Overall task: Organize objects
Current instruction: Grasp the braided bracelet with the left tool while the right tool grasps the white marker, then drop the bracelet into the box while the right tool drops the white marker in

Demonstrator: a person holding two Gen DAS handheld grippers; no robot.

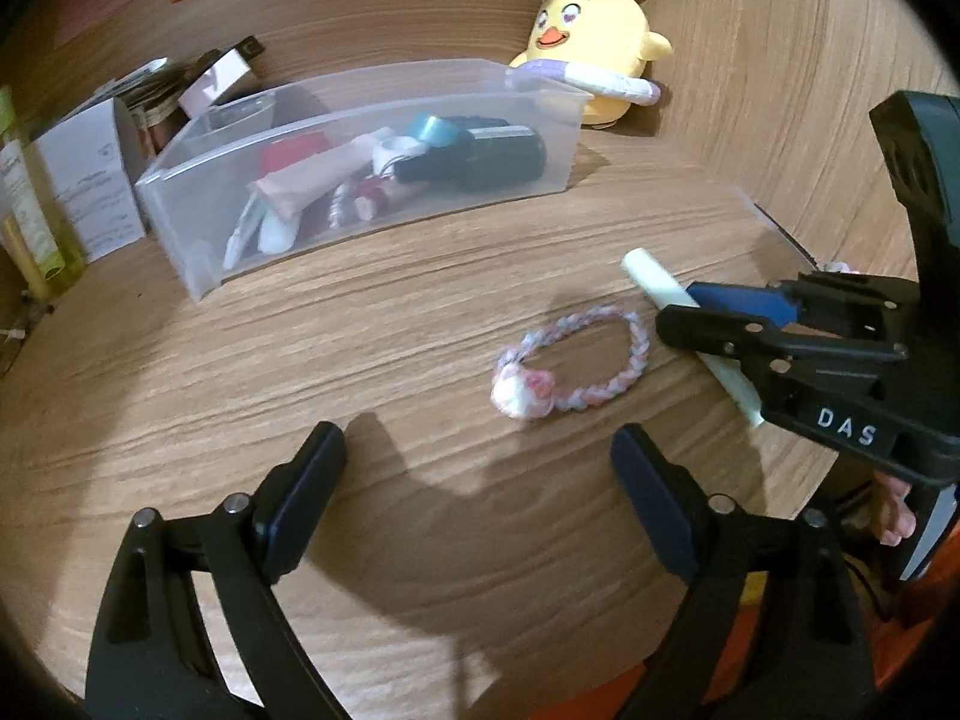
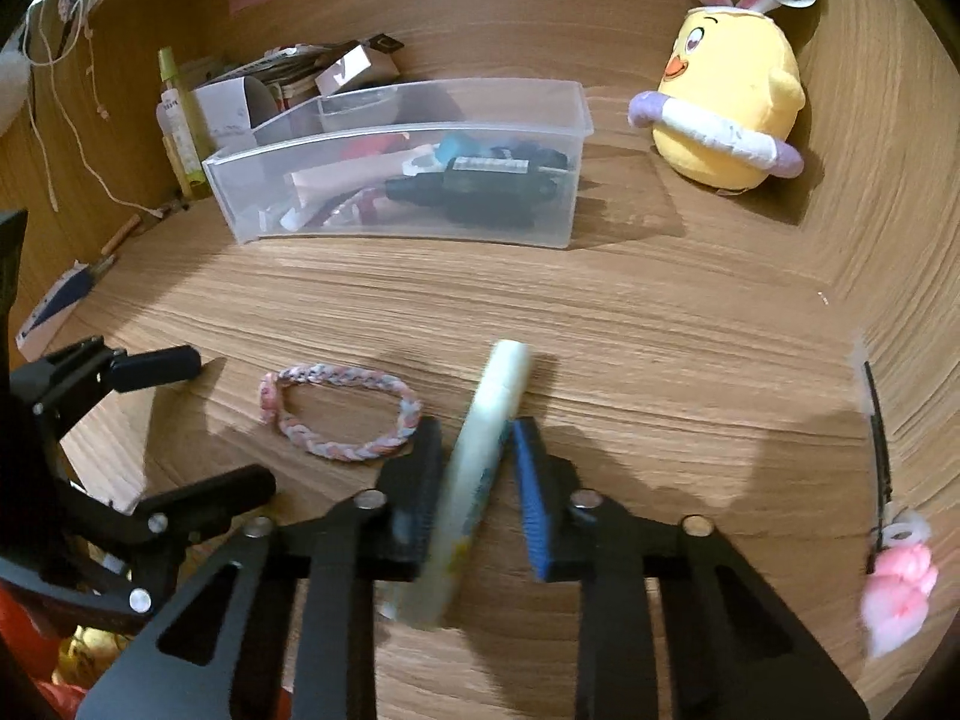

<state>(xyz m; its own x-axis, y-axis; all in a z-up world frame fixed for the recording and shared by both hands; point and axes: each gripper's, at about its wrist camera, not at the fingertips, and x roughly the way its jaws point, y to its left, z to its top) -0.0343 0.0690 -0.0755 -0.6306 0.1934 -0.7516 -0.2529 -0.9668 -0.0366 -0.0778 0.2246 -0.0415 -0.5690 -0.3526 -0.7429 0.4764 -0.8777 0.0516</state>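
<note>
While a braided bracelet [image 2: 339,411] lies just left, the right hand-held gripper [image 2: 474,468] clamps a pale tube [image 2: 480,468]; the left hand-held gripper [image 1: 480,468] gapes empty over the desk [image 1: 300,348].

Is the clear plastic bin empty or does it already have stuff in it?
Not empty. The clear bin already holds several things: a black device, a teal roll, something red, and other small items seen through its walls in both views.
</note>
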